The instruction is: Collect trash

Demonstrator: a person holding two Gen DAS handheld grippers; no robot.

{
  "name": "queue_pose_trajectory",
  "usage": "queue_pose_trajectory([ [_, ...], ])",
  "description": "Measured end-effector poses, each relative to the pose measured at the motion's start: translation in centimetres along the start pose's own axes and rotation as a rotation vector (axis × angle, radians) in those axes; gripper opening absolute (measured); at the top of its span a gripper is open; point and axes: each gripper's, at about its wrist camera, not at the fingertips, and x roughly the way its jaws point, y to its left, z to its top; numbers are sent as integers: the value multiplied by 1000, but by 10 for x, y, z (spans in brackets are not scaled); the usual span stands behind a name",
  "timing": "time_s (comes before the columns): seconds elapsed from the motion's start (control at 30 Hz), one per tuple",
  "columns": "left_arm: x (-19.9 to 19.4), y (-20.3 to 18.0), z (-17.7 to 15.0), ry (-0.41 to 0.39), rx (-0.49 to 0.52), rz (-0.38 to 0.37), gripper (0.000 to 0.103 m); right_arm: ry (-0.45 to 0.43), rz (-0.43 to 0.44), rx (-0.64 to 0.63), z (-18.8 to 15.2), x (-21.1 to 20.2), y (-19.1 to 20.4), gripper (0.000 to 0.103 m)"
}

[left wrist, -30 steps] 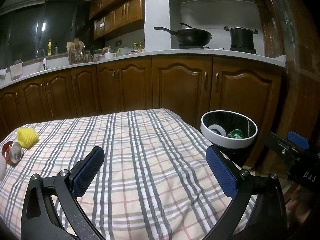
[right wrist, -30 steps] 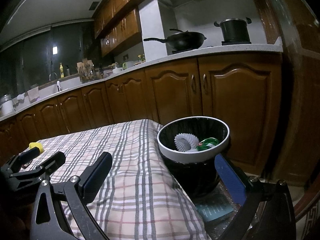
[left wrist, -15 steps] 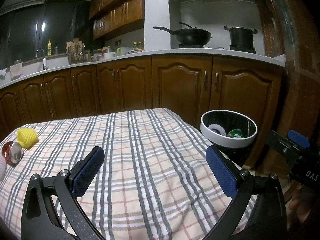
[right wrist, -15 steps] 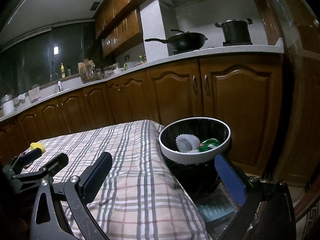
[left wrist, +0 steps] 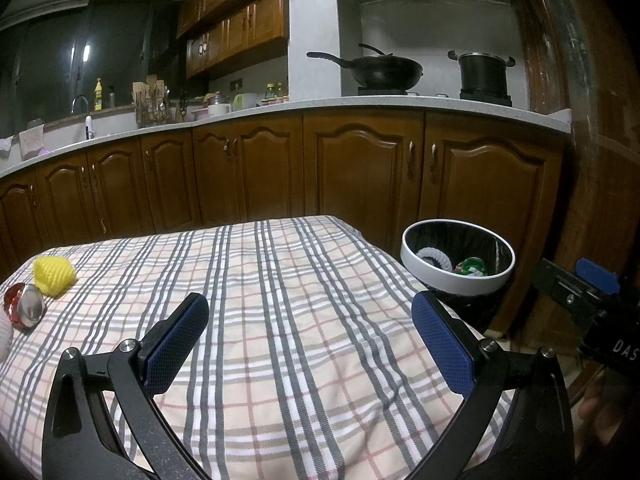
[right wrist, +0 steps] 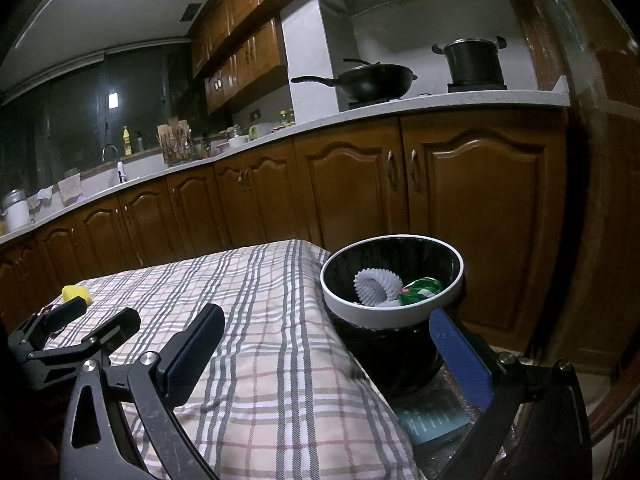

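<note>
From the left wrist, the left claw (left wrist: 310,340) hangs released over the plaid cloth (left wrist: 280,280), its blue pads wide apart with nothing between them. Far to its right, the other tool's black body shows white letters "DAS" (cut off by the frame edge). The trash on the cloth lies well to the claw's left: a yellow foam net (left wrist: 53,276), and just beside it a red wrapper (left wrist: 22,310) with a shiny silver face. Ahead and to the right stands the bin (left wrist: 458,276), white-rimmed and black-lined, holding a white foam net and a green wrapper. From the right wrist, the right claw (right wrist: 326,350) is likewise released and empty, the bin (right wrist: 392,312) just ahead between its fingers, the cloth's edge (right wrist: 280,340) under its left finger. A teal card (right wrist: 434,420) with unreadable print lies below the right finger; the left claw (right wrist: 78,322) is off to the left.
</note>
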Motion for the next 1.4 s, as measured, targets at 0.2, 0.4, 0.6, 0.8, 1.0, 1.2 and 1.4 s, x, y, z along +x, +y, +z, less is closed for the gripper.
queue_pose_trajectory([
  [0.2,1,1,-1,-1,-2,1,103,2,3,-3,0,0,2,103],
  [0.4,2,1,-2,4,-1,-1,103,5,3,-3,0,1,4,103],
  [0.6,4,2,-4,9,-6,-4,103,6,4,-3,0,3,2,103],
  [0.8,6,5,-3,16,-6,-11,103,8,3,-4,-1,4,3,103],
  [1.0,7,5,-3,17,-8,-18,103,9,3,-4,0,4,3,103],
  [1.2,6,5,-3,18,-9,-18,103,14,3,-3,-1,7,3,103],
  [1.4,7,6,0,29,-14,-25,103,20,1,-4,-2,9,4,103],
])
